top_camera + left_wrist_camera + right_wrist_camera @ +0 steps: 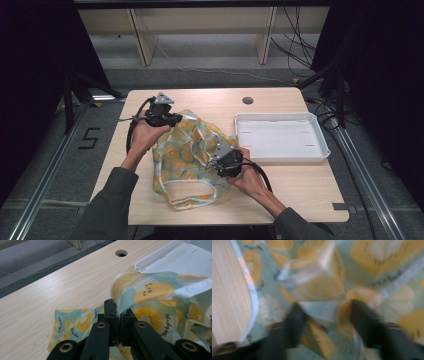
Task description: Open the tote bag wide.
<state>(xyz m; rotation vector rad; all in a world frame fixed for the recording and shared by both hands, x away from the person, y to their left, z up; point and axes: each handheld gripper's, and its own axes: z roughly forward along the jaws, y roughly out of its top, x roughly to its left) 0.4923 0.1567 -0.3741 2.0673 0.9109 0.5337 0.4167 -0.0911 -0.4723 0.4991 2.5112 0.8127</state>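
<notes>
Right gripper (216, 161): nearest the person, low over the bag's near right part; in the right gripper view the jaws stand apart with printed cloth between and under them, the picture blurred, so whether the pads press the cloth cannot be told.
Right hand (247, 176): just right of the bag, wrapped round the gripper's body.
Bag (192, 155): thin cloth with a yellow fruit print on pale blue, crumpled on the table's middle; its loop handle (187, 195) lies at the bag's near edge.
Left hand (142, 137): at the bag's left edge.
Left gripper (176, 119): at the bag's far left corner; jaws pressed together, pinching a fold of the bag's edge, which rises from between them in the left gripper view.
Table (295, 190): pale wood, under the bag.
Tray (280, 137): white, shallow, just right of the bag, apart from it.
Hole (247, 100): in the table, beyond the bag, near the far edge.
</notes>
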